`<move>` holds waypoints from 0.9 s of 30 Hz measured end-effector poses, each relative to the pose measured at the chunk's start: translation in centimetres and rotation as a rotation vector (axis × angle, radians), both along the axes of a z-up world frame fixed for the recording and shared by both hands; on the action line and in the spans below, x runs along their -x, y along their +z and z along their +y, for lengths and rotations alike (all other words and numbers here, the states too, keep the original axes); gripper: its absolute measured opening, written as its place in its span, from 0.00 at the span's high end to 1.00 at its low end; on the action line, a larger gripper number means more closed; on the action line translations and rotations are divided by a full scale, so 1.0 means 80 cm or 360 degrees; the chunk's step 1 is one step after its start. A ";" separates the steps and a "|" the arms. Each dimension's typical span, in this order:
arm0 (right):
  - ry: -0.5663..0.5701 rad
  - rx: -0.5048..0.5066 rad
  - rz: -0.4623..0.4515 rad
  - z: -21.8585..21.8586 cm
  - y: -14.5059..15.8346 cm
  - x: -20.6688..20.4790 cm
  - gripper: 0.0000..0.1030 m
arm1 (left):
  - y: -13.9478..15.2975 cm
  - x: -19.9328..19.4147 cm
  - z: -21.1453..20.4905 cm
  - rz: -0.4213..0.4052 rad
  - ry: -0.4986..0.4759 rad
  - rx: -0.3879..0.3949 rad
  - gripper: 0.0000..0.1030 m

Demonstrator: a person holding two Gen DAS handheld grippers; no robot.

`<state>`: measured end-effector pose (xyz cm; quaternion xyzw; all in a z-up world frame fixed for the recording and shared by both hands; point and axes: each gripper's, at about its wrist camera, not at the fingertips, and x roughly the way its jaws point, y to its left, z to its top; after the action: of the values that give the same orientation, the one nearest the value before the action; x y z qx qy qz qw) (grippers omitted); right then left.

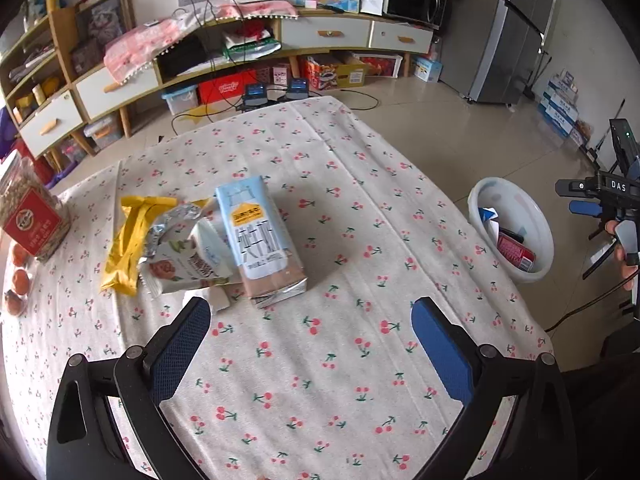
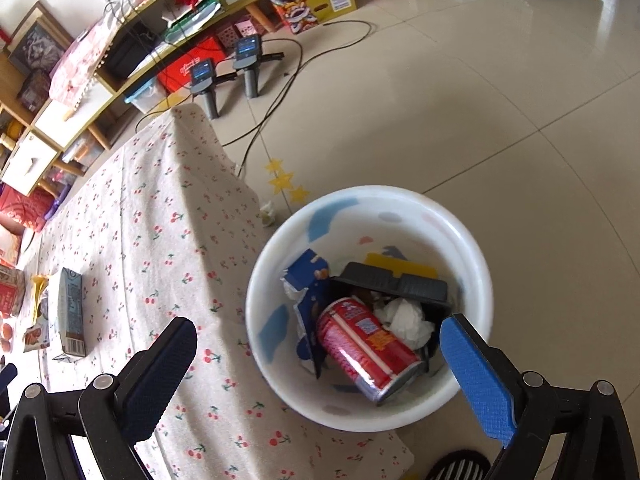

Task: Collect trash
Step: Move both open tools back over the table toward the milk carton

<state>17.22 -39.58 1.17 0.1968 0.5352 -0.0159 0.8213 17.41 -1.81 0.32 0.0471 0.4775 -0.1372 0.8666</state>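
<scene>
Over the cherry-print tablecloth (image 1: 320,208) your left gripper (image 1: 311,344) hovers tilted down, jaws wide, holding nothing; milk carton (image 1: 260,240) and wrappers (image 1: 160,248) lie just ahead. Your right gripper (image 2: 316,376) hangs empty and wide open above the white bin (image 2: 472,240), red can (image 2: 366,344) inside.

Left wrist overlooks the table (image 1: 320,184); right looks into the bin (image 2: 280,240); both share both.

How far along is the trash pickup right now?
Partly done: the white plastic bin already holds a red can, black tray and crumpled tissue. Both grippers are open and empty. Left on the table: the pale blue carton, yellow wrapper and foil packet.
</scene>
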 end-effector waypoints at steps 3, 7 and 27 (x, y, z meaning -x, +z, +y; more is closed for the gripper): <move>0.0059 0.0021 0.0005 0.028 0.001 -0.007 0.03 | 0.000 -0.004 0.034 0.0023 0.0072 0.0073 0.01; 0.0179 0.0031 0.0031 0.078 -0.002 -0.017 0.03 | 0.002 -0.009 0.077 0.0025 0.0189 0.0102 0.01; 0.0723 0.0146 0.0017 0.343 -0.034 -0.068 0.03 | -0.012 -0.002 0.203 0.0136 0.0624 0.0061 0.01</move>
<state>22.64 -12.15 -1.58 0.0336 0.5688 0.1439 0.8091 17.53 14.40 -0.63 -0.0691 0.5113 0.0233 0.8563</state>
